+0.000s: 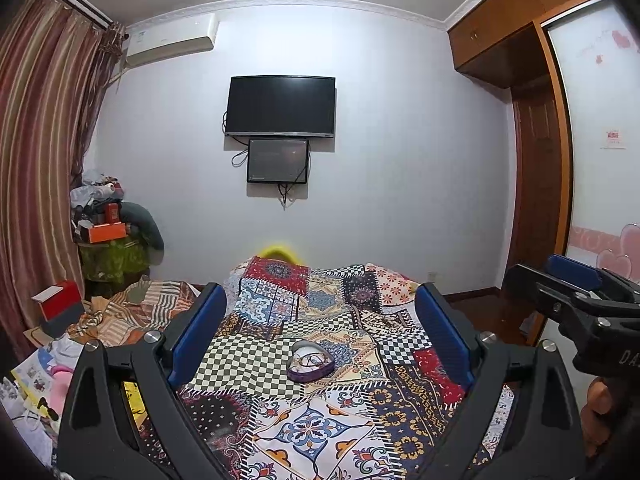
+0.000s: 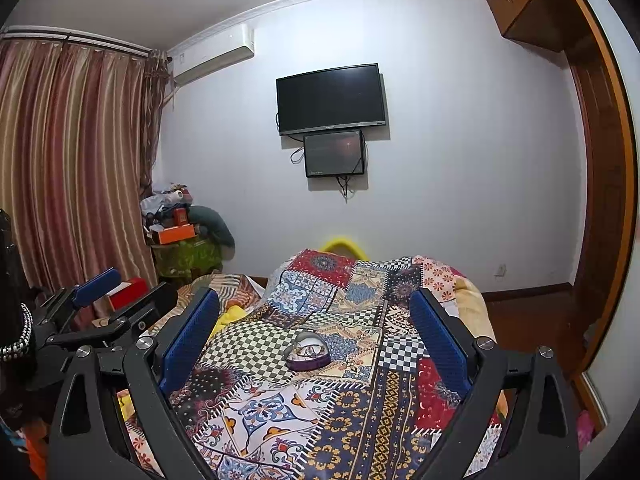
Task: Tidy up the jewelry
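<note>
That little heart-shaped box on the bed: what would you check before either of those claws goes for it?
1. Heart-shaped box in plain sight on the quilt: ok.
2. Box open, lid out of the way: ok; jewelry shows inside, tangled.
3. Left gripper open and empty: ok.
4. Right gripper open and empty: ok.
5. Grippers apart from each other: ok; the right one sits off to the side in the left view.
6. Which pieces lie in the box: cannot tell, too small.
</note>
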